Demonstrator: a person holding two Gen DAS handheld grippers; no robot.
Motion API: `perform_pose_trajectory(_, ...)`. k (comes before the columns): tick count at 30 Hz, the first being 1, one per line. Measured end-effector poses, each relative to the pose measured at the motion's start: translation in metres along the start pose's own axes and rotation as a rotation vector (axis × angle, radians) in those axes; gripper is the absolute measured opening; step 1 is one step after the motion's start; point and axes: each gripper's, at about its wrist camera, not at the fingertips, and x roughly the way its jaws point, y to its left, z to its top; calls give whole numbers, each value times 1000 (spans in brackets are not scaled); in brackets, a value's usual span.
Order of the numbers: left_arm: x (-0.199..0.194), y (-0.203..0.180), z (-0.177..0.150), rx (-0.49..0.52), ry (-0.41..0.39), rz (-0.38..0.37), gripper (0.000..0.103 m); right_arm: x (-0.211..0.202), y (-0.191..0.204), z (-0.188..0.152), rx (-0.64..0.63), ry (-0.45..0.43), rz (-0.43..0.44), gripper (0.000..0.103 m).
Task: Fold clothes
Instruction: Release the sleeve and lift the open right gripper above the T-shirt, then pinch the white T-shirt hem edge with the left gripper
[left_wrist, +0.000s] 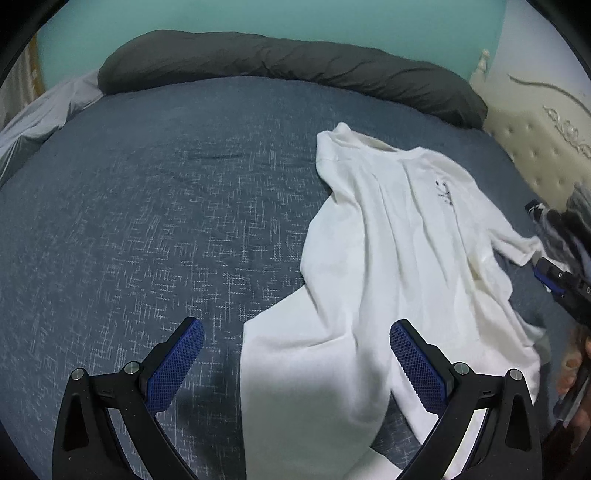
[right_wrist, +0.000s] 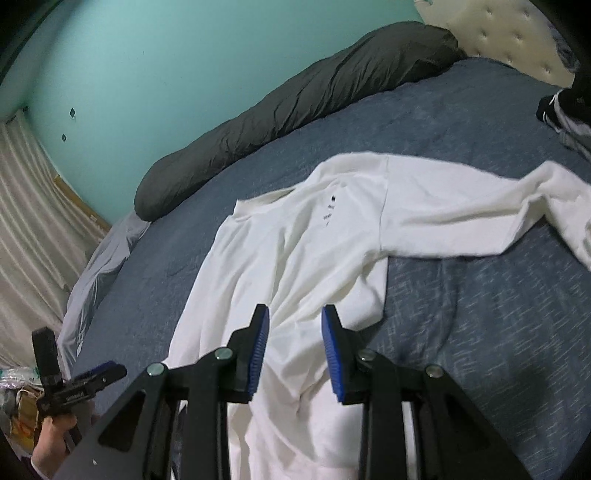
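A white shirt (left_wrist: 399, 229) is spread on the blue bed (left_wrist: 147, 221), its hem near and its collar far, so that its long axis runs from the grippers toward the grey pillow (left_wrist: 288, 62). The left gripper (left_wrist: 295, 343) is held wide above the near hem, nothing being gripped. The right gripper (right_wrist: 294, 325) is held narrow but parted over the shirt's body, no cloth being pinched; one sleeve is stretched out to the right.

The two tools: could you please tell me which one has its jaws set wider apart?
The left tool: its pads gape wide over the shirt, while the right tool's stand close together.
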Motion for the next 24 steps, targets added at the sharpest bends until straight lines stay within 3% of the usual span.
perform_pose_trajectory(24, 69, -5, 26, 55, 117, 21, 103, 16, -17, -6, 25, -1, 25, 29)
